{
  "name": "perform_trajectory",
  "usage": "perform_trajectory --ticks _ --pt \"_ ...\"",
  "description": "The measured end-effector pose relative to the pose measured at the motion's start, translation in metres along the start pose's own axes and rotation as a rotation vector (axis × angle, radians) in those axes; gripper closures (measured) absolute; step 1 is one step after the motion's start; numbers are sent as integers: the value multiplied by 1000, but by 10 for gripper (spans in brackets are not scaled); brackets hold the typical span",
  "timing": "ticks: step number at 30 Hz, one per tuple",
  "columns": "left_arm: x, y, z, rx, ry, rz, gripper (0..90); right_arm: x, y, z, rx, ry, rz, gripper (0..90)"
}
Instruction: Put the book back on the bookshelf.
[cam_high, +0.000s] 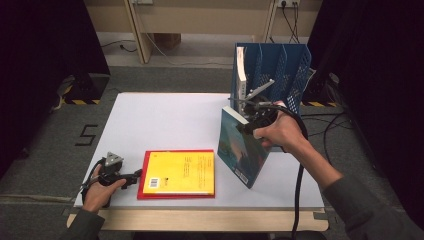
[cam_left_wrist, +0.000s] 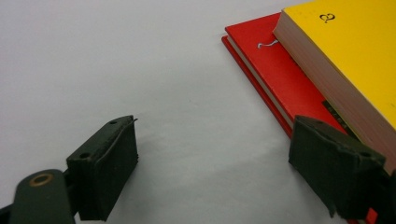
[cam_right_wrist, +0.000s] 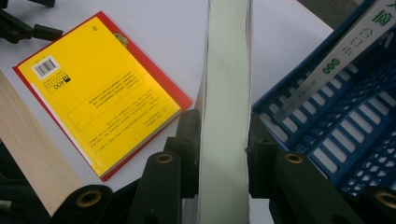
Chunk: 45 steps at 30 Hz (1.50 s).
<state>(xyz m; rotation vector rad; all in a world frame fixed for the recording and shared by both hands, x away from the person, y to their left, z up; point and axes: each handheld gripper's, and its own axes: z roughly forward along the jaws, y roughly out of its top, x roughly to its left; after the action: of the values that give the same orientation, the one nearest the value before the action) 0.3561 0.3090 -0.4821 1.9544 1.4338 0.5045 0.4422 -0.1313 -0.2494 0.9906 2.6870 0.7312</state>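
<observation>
between right gripper (cam_right_wrist: 224, 154) pads, upright book (cam_right_wrist: 224, 93)

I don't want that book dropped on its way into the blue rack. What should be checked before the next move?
1. Right gripper clamps the blue book: ok, both pads press its page edge.
2. Book clear of the yellow book: ok, a strip of table lies between them.
3. Rack has a free slot: ok, one white book stands at its left and the other slots look open.
4. Book lined up with a slot: not ok, it leans in front of the rack.
5. Left gripper out of the way: ok, open, beside the yellow book.
</observation>
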Motion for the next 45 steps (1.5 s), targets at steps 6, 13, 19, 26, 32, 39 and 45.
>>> perform_trajectory --ticks 6,13,19,26,32,39,45 --pt "0 0 0 -1 -1 -1 144 2 6 2 54 16 31 714" --pt "0 0 0 -2 -1 0 144 3 10 6 87 33 61 698" --pt "0 0 0 -2 -1 0 144 0 9 12 127 51 125 645" --pt "0 0 0 -2 -3 -1 144 3 12 18 145 55 111 650" --pt "0 0 0 -2 -3 0 144 3 12 21 158 39 87 694" --pt "0 0 0 -3 -3 -1 144 4 11 20 153 1 39 721" --pt "0 0 0 -3 -4 -1 144 7 10 18 136 -5 -2 734"
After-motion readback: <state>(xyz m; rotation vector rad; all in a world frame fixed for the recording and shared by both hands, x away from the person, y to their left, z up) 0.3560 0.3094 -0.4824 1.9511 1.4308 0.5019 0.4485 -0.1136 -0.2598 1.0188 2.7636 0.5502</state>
